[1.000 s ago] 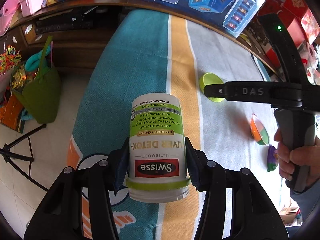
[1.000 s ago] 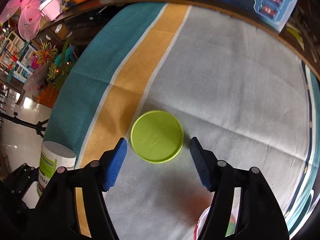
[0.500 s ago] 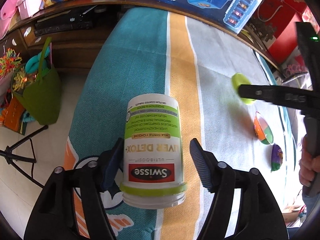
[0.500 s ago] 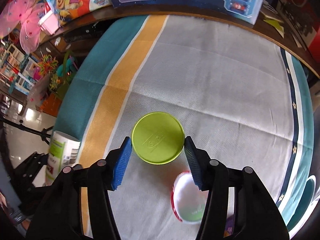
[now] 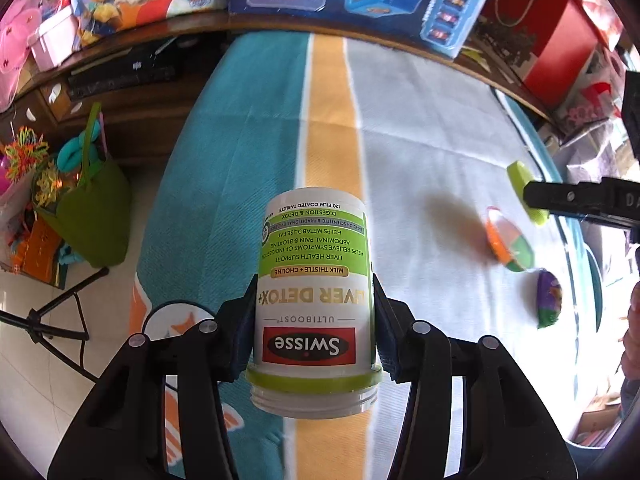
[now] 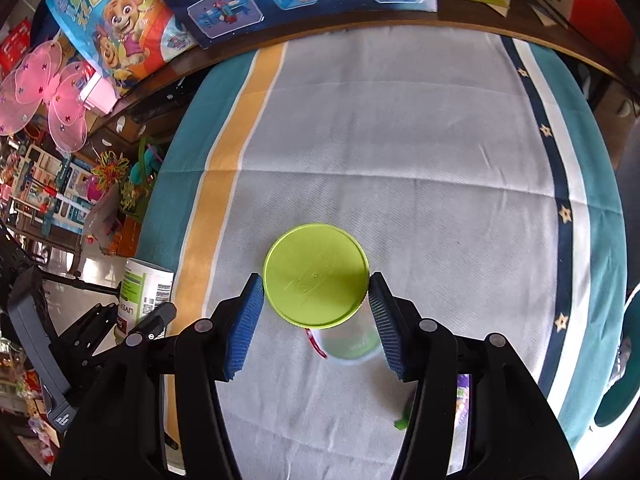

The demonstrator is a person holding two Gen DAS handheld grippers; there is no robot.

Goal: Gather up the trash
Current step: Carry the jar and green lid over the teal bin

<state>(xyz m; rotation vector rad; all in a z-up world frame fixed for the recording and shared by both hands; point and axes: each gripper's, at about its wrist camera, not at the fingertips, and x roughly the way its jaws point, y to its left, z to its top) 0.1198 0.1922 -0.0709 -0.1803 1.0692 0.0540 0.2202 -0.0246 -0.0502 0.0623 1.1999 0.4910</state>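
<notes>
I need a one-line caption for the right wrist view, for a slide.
Right gripper grips the green lid above the striped cloth; the bottle is at left.

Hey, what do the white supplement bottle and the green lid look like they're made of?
Bottle: probably plastic, white and smooth under a glossy printed label; a moulded screw thread shows at its open neck. Lid: probably plastic too, lime green, semi-matte, with a faint raised moulding mark at its centre.

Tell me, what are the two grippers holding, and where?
Left gripper: the white bottle, by its sides near the neck. Right gripper: the green lid, by its opposite edges.
</notes>
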